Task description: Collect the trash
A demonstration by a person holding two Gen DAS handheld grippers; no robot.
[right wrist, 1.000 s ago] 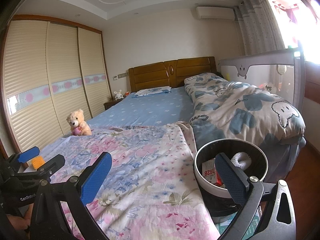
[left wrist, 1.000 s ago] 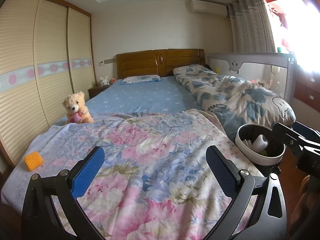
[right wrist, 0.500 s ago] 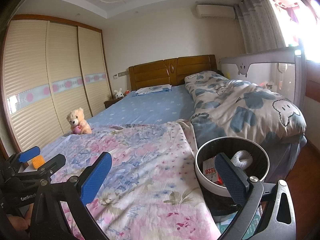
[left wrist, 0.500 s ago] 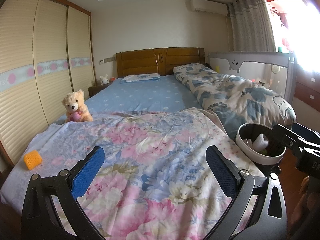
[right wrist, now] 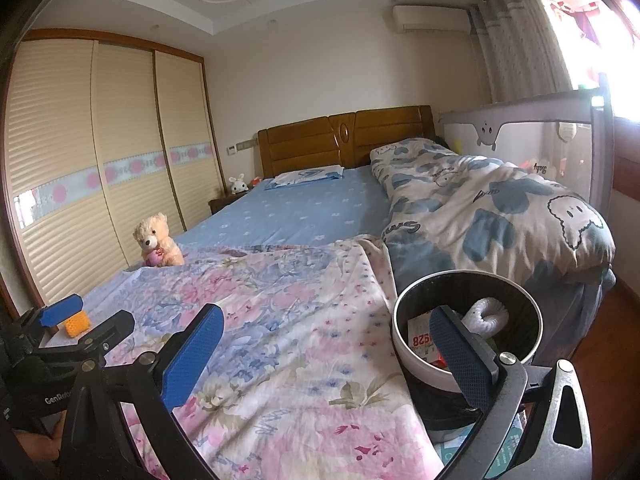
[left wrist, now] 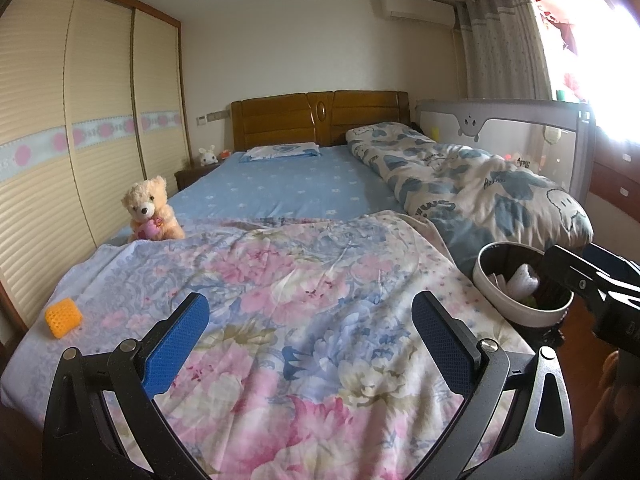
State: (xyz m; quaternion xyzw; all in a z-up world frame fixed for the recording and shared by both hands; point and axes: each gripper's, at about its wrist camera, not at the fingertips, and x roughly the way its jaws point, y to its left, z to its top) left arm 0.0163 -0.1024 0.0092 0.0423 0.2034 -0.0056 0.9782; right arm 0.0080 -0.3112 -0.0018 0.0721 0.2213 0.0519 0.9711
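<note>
Fingers, left gripper (left wrist: pixel 308 344): spread wide, blue pads (left wrist: pixel 176 346) bare, nothing between them. Fingers, right gripper (right wrist: pixel 320 360): likewise wide apart and holding nothing.

Change over the last second: slight. Both views have drifted a little, the floral quilt (left wrist: pixel 300 300) sitting a touch lower and further off in the left view; neither pair of fingers has opened or closed. Nothing on the bed has moved. Reading for the task: no pickup is under way; this looks like a pause or a scan for the next piece.

Trash bin (right wrist: pixel 466 320): stands off the bed's right foot corner, just beyond the right gripper's outer finger. Contents: a white curled item (right wrist: pixel 486 316) and a printed paper (right wrist: pixel 420 334), so some collecting is already done.

Orange item (left wrist: pixel 64 317): lies on the quilt near the bed's left foot corner, close to the left gripper, apart from it. Probably the next piece.

Teddy bear (left wrist: pixel 150 212): sits upright at the bed's left edge.

Pose: both grippers held level above the bed's foot end, pointing towards the headboard (left wrist: pixel 320 118), left and right side by side.
</note>
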